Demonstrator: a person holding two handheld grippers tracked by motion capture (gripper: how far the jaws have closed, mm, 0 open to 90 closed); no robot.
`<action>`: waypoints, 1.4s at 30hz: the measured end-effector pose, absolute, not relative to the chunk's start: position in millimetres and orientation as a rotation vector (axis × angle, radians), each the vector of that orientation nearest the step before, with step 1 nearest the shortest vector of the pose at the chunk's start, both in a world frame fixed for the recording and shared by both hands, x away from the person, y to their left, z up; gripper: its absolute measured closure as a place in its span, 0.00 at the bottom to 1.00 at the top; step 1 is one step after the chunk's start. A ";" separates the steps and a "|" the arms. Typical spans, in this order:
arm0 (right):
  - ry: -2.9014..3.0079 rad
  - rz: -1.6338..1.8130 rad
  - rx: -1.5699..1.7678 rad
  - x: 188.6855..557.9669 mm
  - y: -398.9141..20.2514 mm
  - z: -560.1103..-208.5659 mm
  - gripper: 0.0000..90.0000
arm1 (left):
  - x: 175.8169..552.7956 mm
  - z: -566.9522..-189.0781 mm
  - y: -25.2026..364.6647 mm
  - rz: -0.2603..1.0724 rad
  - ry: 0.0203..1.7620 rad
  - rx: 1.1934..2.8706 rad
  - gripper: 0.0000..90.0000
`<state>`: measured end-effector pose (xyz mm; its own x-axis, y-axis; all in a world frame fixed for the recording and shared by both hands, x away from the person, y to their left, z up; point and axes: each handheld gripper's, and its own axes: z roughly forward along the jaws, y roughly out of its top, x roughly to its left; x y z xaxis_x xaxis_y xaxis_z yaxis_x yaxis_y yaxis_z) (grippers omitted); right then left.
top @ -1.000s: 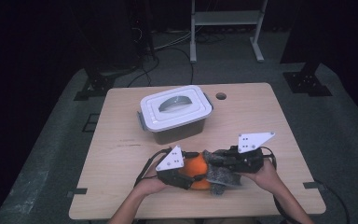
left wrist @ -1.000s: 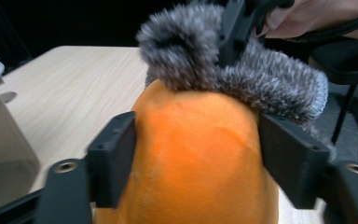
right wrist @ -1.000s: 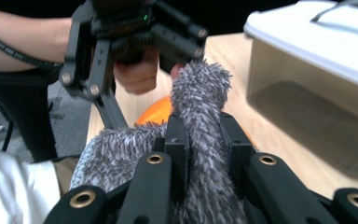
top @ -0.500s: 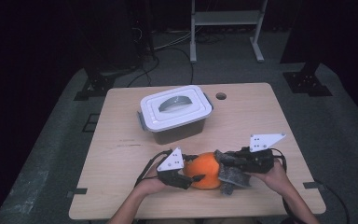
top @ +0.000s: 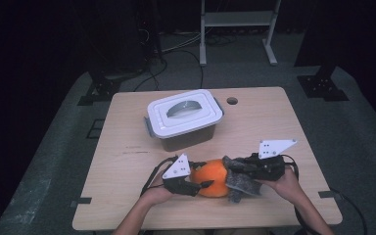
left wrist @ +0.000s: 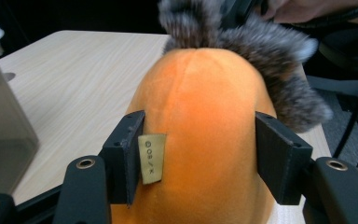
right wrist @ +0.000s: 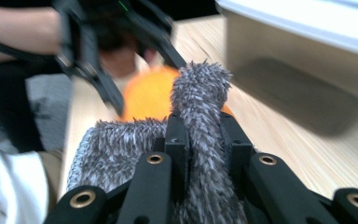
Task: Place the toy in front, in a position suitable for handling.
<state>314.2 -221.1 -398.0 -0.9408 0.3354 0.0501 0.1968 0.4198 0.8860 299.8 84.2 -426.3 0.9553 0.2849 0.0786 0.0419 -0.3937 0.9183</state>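
Since the earlier frame, left gripper [top: 206, 184] jaws have been closing around the orange plush ball [top: 213, 177]; right gripper [right wrist: 204, 140] jaws clamp its grey furry tuft [right wrist: 200, 93]. Next: firm the left grip before lifting off the desk [top: 127, 161].

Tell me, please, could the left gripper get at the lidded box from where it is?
Probably not yet: the left gripper has just been closing around the orange plush toy. The bare table toward the box looks clear.
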 end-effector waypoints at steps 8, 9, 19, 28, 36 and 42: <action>2.524 1.601 0.408 309.9 -208.8 -387.5 0.85 | 297.3 -423.5 78.2 0.285 0.226 1.979 0.43; 2.527 1.597 0.410 310.5 -207.7 -389.2 0.85 | 297.5 -423.7 79.6 0.286 0.231 1.977 0.43; 2.532 1.595 0.474 311.8 -215.9 -396.9 0.84 | 296.5 -419.1 76.9 0.300 0.238 1.990 0.43; 2.581 1.589 0.393 311.2 -198.9 -400.0 0.85 | 296.2 -421.5 79.8 0.272 0.213 1.980 0.30; 2.585 1.568 0.479 310.1 -221.4 -410.7 0.85 | 305.1 -430.4 87.0 0.217 0.283 1.980 0.20; 2.560 1.592 0.437 310.4 -213.7 -394.4 0.85 | 300.4 -428.9 81.9 0.248 0.242 1.988 0.38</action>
<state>310.4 -213.7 -394.4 -0.9543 0.2906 0.0695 0.1907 0.4135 0.8903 300.4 81.9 -428.9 0.9578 0.2800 0.0656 0.0582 -0.4120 0.9093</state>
